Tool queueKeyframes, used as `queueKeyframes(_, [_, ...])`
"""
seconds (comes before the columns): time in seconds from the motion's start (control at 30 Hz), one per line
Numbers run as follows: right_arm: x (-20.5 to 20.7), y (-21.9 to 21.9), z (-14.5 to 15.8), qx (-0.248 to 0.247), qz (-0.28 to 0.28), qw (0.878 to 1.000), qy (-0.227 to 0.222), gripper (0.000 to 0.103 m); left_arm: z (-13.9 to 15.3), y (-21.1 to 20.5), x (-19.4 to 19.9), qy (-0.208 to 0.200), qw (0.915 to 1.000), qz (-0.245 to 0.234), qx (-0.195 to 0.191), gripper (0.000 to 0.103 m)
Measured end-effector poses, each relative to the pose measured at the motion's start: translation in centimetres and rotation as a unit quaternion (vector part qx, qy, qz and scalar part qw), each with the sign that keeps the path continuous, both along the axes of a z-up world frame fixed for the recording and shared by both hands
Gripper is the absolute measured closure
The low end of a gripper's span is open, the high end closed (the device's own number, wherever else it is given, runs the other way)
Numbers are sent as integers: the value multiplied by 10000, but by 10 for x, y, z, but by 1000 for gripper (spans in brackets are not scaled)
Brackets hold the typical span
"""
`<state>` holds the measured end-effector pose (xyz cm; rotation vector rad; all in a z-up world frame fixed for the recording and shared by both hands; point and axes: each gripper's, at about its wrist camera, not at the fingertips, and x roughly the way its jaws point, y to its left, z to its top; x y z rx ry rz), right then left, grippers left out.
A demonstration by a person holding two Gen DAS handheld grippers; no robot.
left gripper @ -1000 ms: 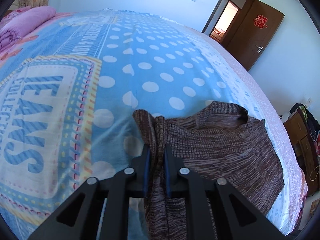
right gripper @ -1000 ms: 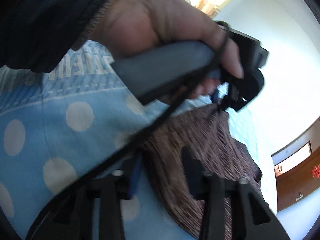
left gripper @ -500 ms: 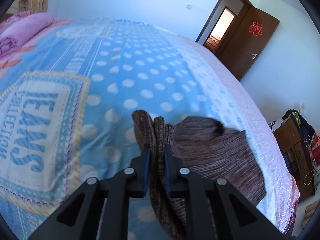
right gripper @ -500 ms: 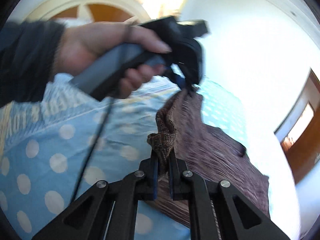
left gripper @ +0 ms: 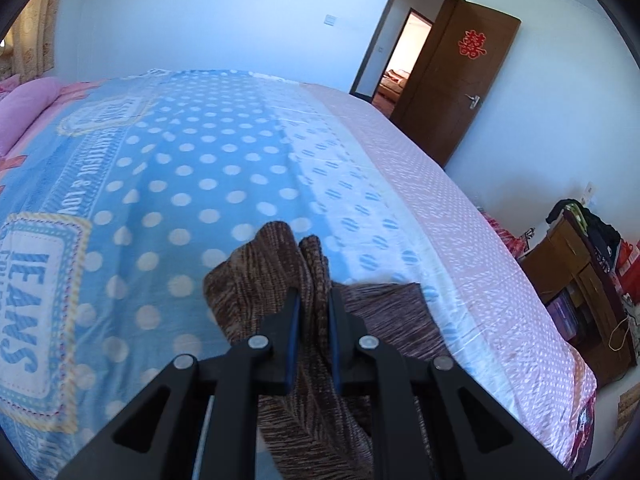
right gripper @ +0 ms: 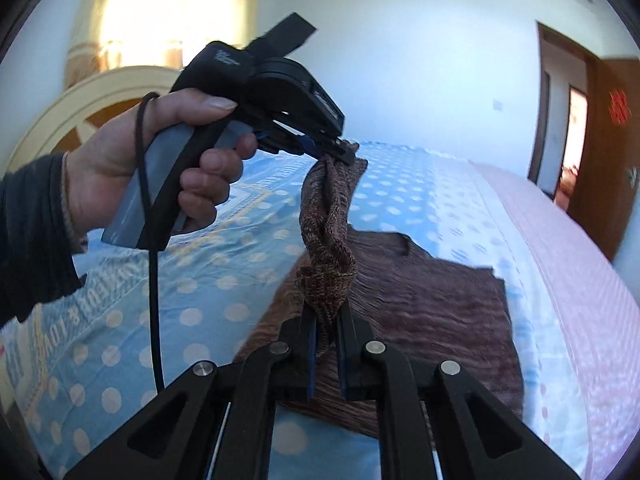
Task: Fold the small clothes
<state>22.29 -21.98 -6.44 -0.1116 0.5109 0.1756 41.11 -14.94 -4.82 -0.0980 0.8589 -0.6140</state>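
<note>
A brown knit sweater (right gripper: 432, 300) lies on the blue polka-dot bedspread (right gripper: 224, 280), with one edge lifted. My left gripper (left gripper: 311, 300) is shut on a bunched edge of the sweater (left gripper: 280, 264) and holds it up above the bed. It also shows in the right wrist view (right gripper: 344, 152), held in a hand, with the cloth hanging down from it. My right gripper (right gripper: 328, 320) is shut on the lower end of that same lifted strip. The rest of the sweater lies flat on the bed below.
The bedspread (left gripper: 180, 168) stretches far to the left, with a pink pillow (left gripper: 28, 100) at its head. A brown door (left gripper: 452, 80) stands open at the back right. A wooden cabinet (left gripper: 580, 280) with clutter stands beside the bed's right edge.
Both grippers have risen, lifting the sweater's edge off the bed. The right gripper went from open around the cloth to shut on it.
</note>
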Motion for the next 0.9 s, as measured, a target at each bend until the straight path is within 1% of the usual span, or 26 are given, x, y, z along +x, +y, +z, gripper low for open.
queueKeyframes(0.23, [0,-50,-4,593,-384,9971,299,96,-3,-58,-4,-13,9993,-380,75,89])
queueKeyframes(0.33, [-2,-70,-7,853,-512,9939,477,96,-9,-83,-6,-19,9983,-548,174,89])
queueKeyframes(0.47, [-3,-96,-15,1137,-714,9883,731,96,-22,-111,-8,86,9967,-763,263,89])
queueKeyframes(0.73, [-9,-125,-30,1401,-970,9792,1101,96,-46,-156,-16,195,9929,-1078,460,89])
queueKeyframes(0.8, [-10,-132,-35,1404,-1056,9773,1182,96,-52,-165,-16,215,9922,-1123,506,89])
queueKeyframes(0.9, [-10,-144,-44,1546,-1196,9717,1329,96,-63,-176,-17,275,9911,-1171,577,89])
